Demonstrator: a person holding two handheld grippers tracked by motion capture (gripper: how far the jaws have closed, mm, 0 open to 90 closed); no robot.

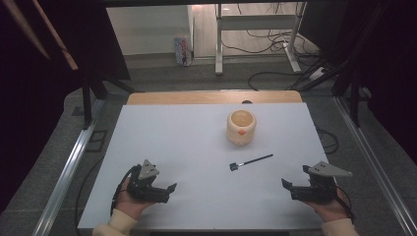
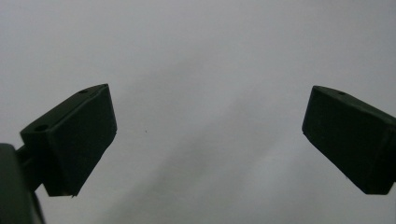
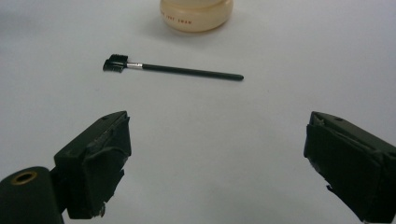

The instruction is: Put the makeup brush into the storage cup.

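A person's left hand (image 1: 129,199) holds the left claw (image 1: 168,189) low over the white table (image 1: 196,147), well to the left of and nearer the person than the cream cup (image 1: 242,127); its jaws stand wide apart with nothing between them, bare table surface beyond them in the left gripper view. The cup, bearing a small orange mark on its front, stands upright toward the table's far side. Just in front of it, slightly right, lies a thin black brush (image 1: 251,162), its comb-like head (image 3: 115,63) pointing left. Farther right and nearer than the cup, the right hand (image 1: 332,206) holds the right claw (image 1: 285,186), jaws likewise spread and empty, facing the brush and cup in the right gripper view.
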